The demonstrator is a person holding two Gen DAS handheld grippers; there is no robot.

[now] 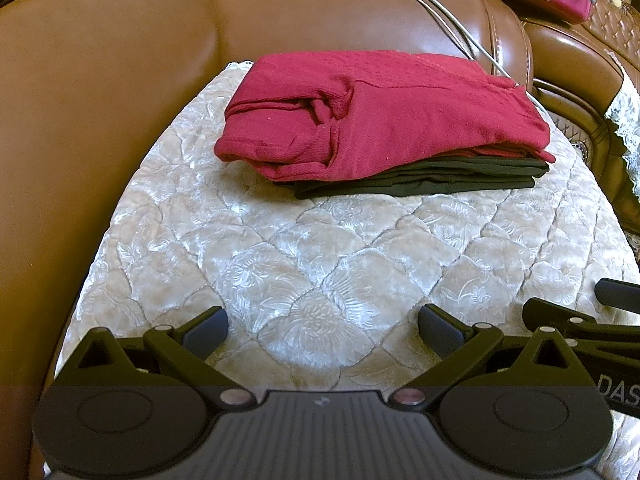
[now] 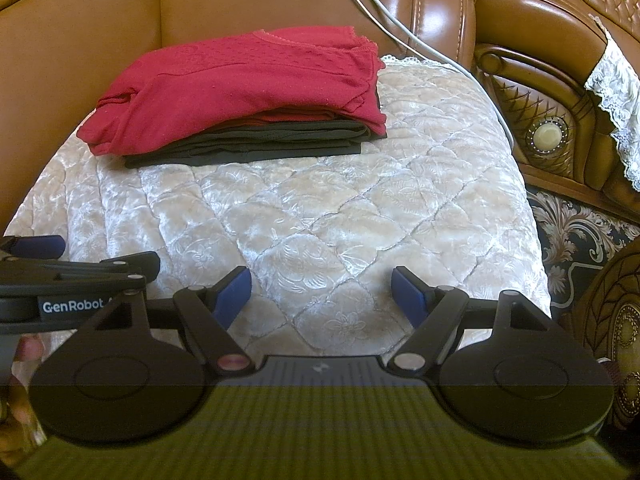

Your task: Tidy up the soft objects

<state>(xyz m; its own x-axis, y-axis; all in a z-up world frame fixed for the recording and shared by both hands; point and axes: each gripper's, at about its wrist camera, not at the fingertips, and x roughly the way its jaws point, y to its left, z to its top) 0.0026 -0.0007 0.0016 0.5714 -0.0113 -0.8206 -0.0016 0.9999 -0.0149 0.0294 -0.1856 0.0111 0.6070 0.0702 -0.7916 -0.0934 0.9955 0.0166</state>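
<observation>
A folded red garment (image 1: pixel 384 120) (image 2: pixel 248 84) lies on top of a folded dark garment (image 1: pixel 424 180) (image 2: pixel 256 146) at the back of a pale quilted seat cover (image 1: pixel 320 264) (image 2: pixel 340 216). My left gripper (image 1: pixel 323 334) hovers over the front of the cover, open, with nothing between its fingers. My right gripper (image 2: pixel 322 294) is beside it, also open and empty, its blue pads (image 2: pixel 236 292) wide apart. Both grippers are well short of the stack. Each gripper shows at the edge of the other's view.
The cover lies on a brown leather sofa (image 1: pixel 100 100) (image 2: pixel 80 40). A white cable (image 1: pixel 452 20) (image 2: pixel 400 28) runs down the backrest to the right of the stack. A carved armrest (image 2: pixel 548 132) with a lace cloth (image 2: pixel 616 92) stands at the right, over a patterned rug (image 2: pixel 576 232).
</observation>
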